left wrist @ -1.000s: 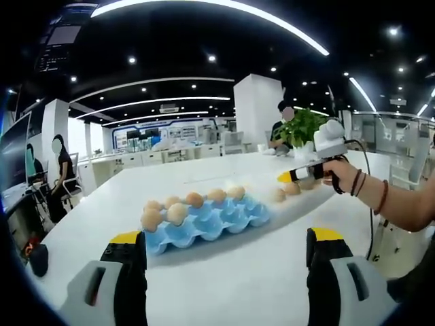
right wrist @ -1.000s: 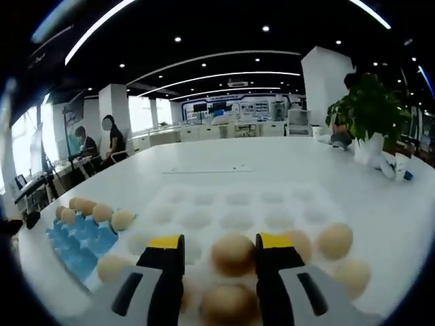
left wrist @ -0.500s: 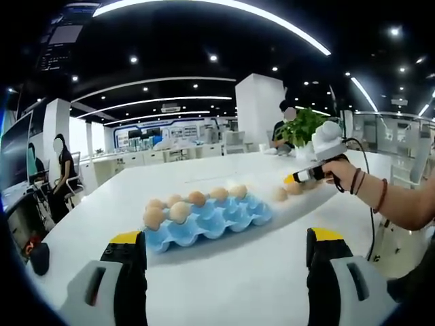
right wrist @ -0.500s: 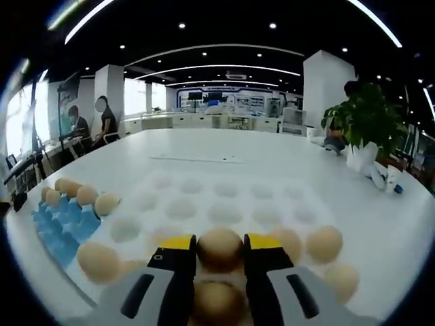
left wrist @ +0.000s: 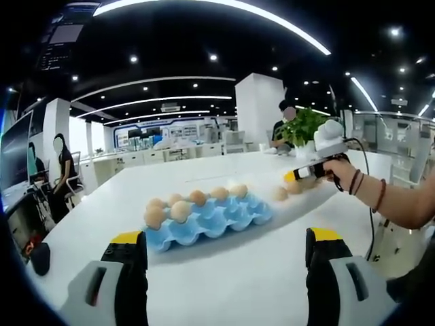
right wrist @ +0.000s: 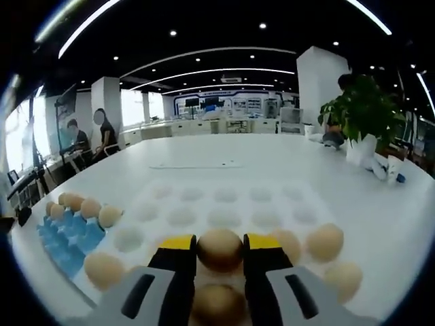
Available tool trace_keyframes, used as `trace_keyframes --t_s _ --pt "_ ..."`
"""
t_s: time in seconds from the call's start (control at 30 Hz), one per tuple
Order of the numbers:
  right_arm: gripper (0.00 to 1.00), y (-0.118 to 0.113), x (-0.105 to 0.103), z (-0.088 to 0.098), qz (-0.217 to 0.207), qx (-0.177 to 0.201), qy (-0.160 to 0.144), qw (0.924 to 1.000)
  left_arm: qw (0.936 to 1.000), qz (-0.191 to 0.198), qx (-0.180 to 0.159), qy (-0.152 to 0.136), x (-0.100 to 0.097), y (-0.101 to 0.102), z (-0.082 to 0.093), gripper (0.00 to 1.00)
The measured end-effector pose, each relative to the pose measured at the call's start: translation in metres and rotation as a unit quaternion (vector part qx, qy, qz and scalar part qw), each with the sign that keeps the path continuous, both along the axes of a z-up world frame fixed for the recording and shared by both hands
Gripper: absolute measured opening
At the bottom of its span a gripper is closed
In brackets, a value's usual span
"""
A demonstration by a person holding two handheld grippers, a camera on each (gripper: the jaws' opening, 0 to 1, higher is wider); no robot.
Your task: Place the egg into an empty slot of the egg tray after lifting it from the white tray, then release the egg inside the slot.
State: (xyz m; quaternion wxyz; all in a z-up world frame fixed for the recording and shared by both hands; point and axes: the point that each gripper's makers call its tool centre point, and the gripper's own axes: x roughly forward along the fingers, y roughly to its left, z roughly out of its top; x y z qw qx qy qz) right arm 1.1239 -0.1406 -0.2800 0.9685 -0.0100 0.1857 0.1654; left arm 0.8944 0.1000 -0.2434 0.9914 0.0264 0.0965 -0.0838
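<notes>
Right tool [right wrist: 220,246]: shut on one egg [right wrist: 220,249], where a second ago its jaws stood apart around it. Grip made; lift from the white tray [right wrist: 238,204] judged just beginning, the egg sitting low over that tray's near edge. Left tool [left wrist: 224,246]: open, unchanged, holding nothing, hovering over the tabletop [left wrist: 238,272]. Blue egg tray [left wrist: 207,219]: just beside the white tray, several front slots empty.

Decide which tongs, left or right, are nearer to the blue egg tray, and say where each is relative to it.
Left, I judge. The left tongs hang open just in front of the blue egg tray. The right tongs, shut on an egg, are over the white tray beside it.
</notes>
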Motion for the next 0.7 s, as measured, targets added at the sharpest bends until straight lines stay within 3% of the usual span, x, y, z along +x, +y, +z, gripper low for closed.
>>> trace_keyframes --t_s 0.43,0.7 --pt "0.27 0.001 -0.005 0.034 -0.004 0.019 -0.044 0.9988 0.9999 -0.013 0.005 0.003 0.002 -0.007 0.001 0.99" --pt "0.27 0.012 -0.008 0.042 0.007 0.025 -0.048 0.9985 0.9999 -0.015 0.006 0.003 0.004 -0.006 0.001 0.98"
